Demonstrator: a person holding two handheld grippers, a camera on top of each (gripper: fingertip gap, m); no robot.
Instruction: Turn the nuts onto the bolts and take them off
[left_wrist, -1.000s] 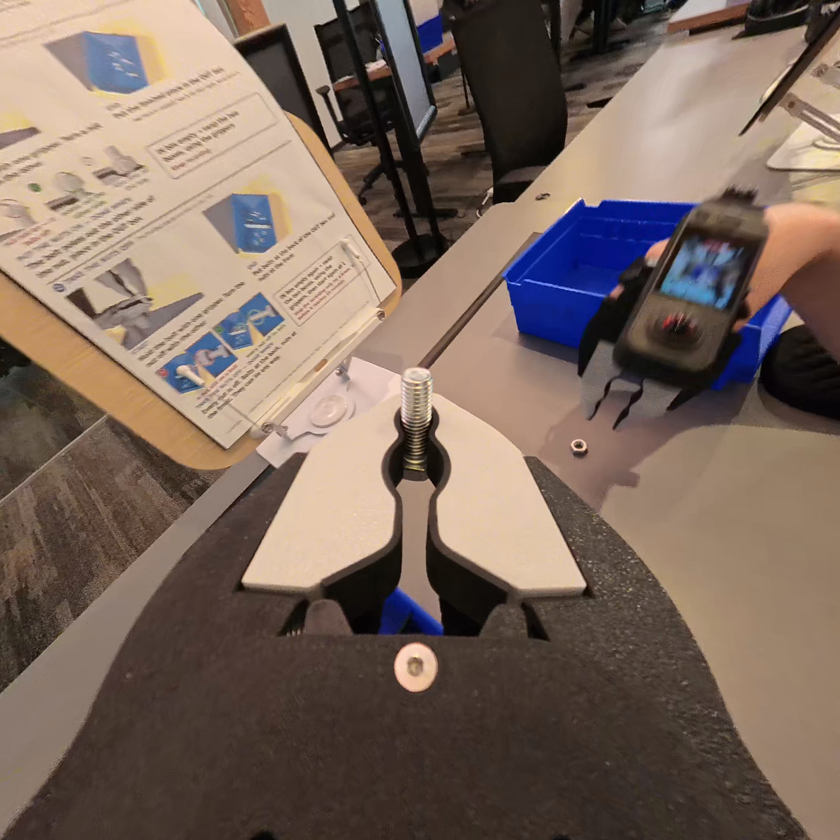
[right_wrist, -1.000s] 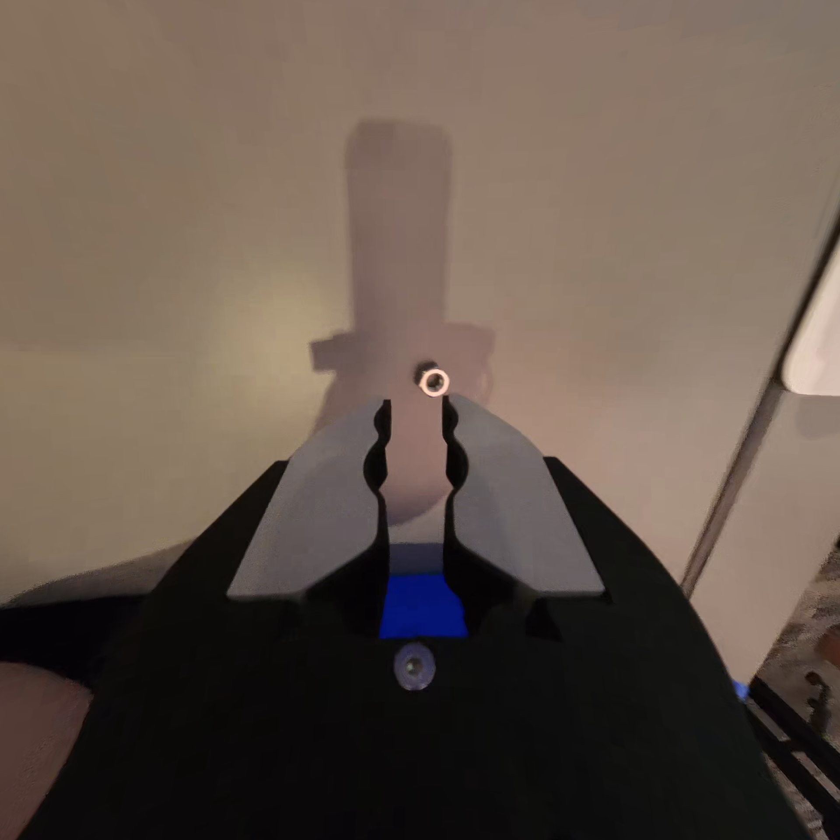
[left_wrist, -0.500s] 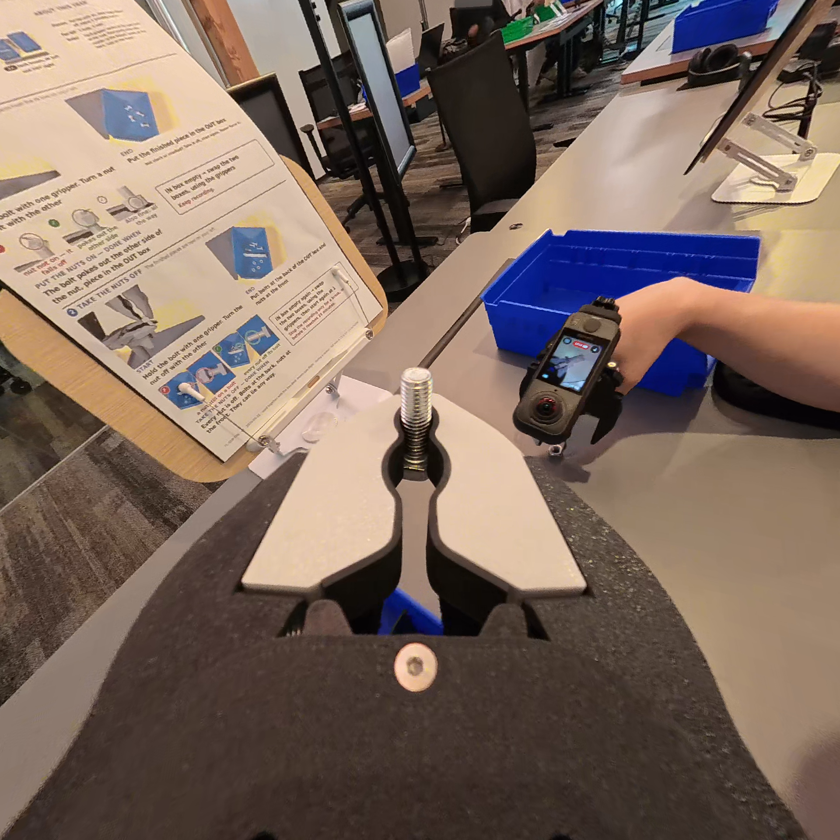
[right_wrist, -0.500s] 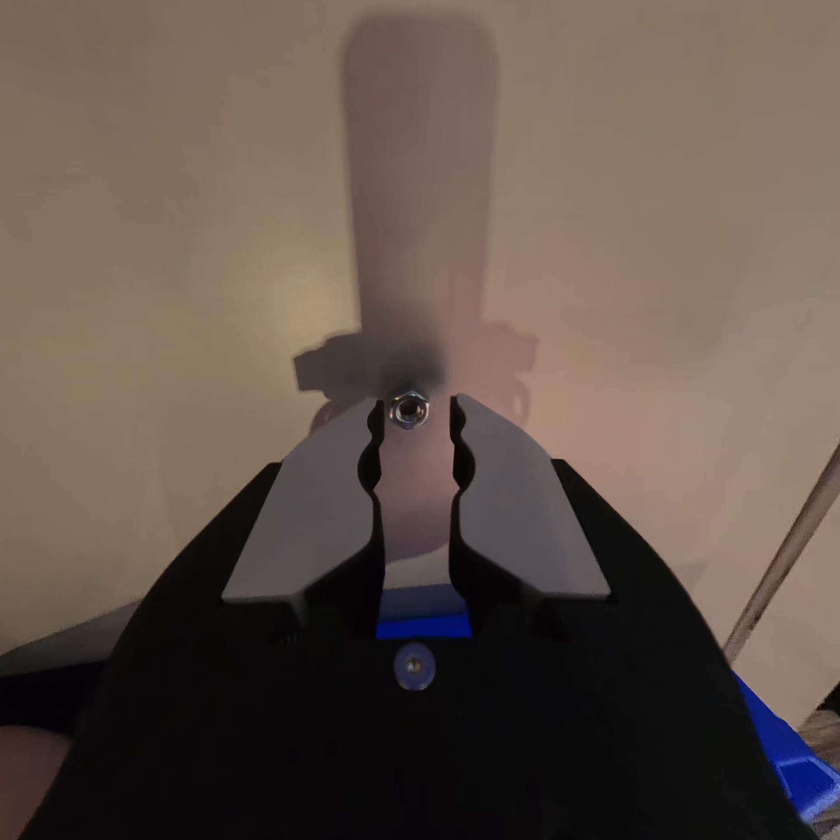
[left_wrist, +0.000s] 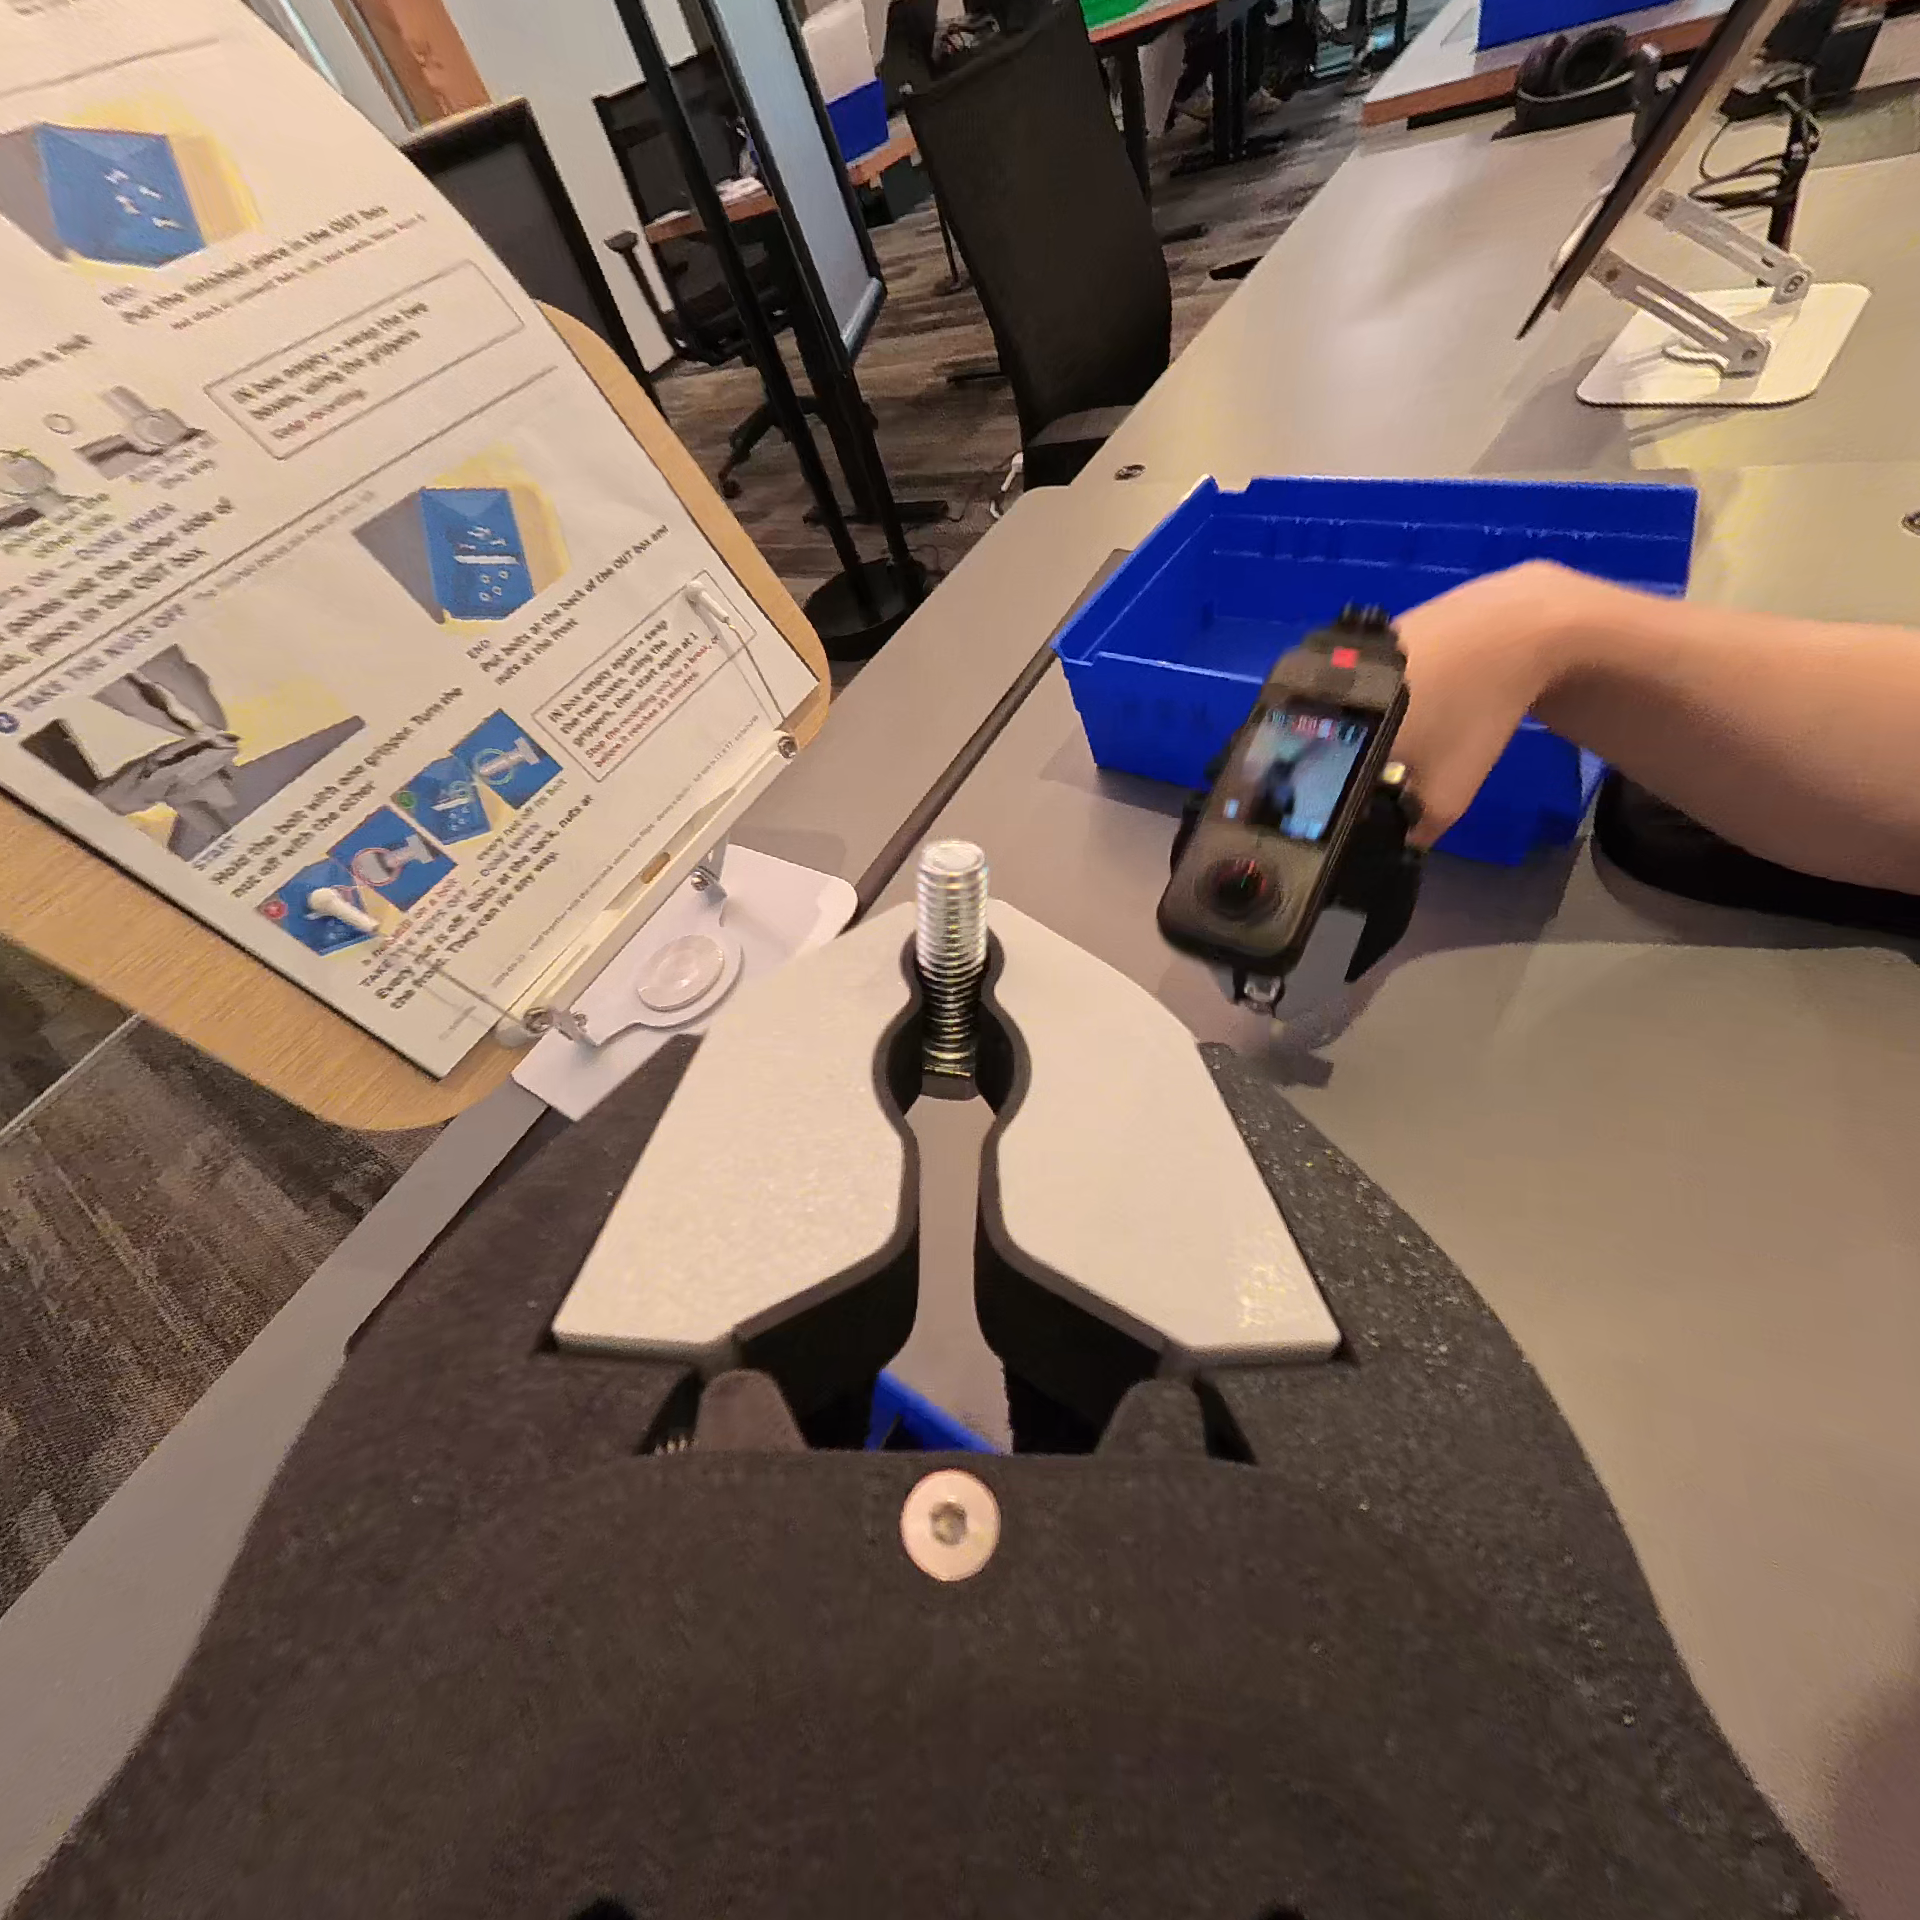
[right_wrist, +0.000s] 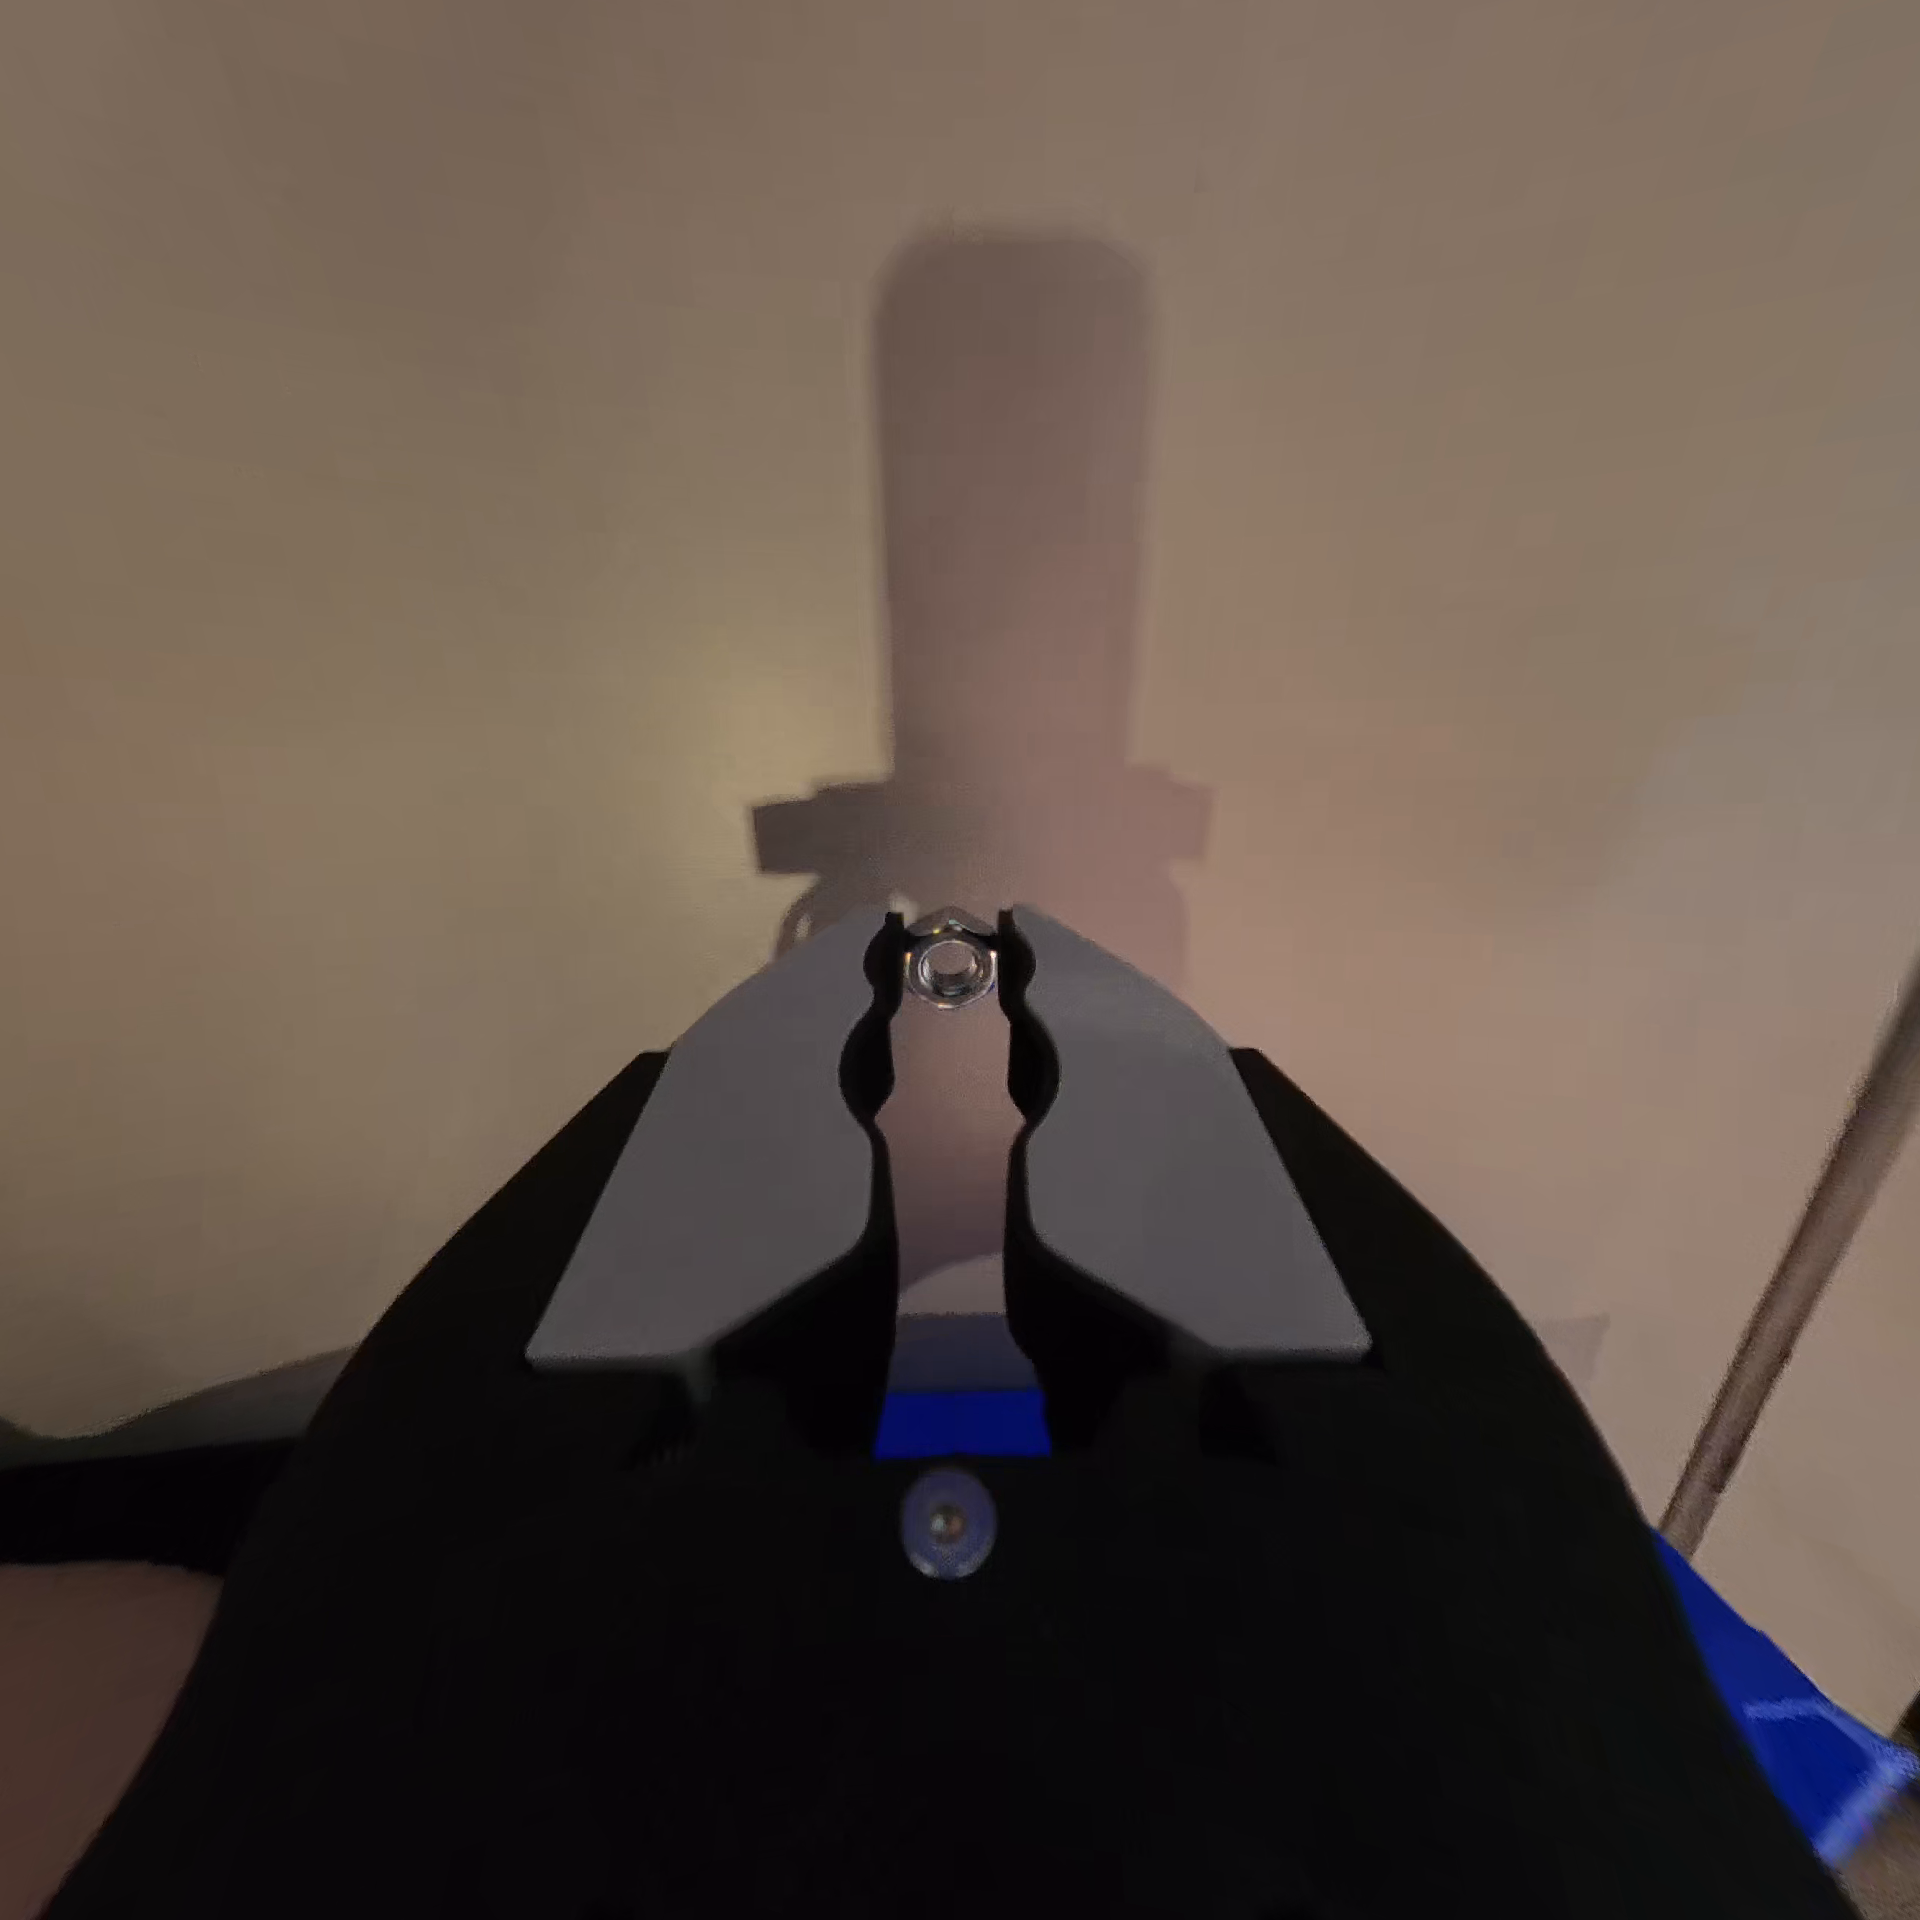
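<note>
My left gripper (left_wrist: 951, 961) is shut on a silver threaded bolt (left_wrist: 951, 914), which stands up out of the jaws with its threaded end free. My right gripper (right_wrist: 948, 935) is shut on a small silver hex nut (right_wrist: 948, 971), held between the fingertips with its hole facing the camera. In the left wrist view the right gripper (left_wrist: 1262, 982) is right of the bolt, pointing down just above the grey table (left_wrist: 1558, 1195), with the nut (left_wrist: 1260, 989) at its tips. A hand (left_wrist: 1486, 686) holds it.
A blue bin (left_wrist: 1351, 582) stands on the table behind the right gripper. An instruction sheet on a wooden board (left_wrist: 312, 623) leans at the left table edge. A monitor stand (left_wrist: 1714, 343) is at the back right. A blue bin corner (right_wrist: 1787, 1745) shows low right. The gap from one gripper's tips to the other's is roughly 30 cm.
My right gripper came down over the nut on the table and closed its jaws on it. The left gripper kept holding the bolt in place.
</note>
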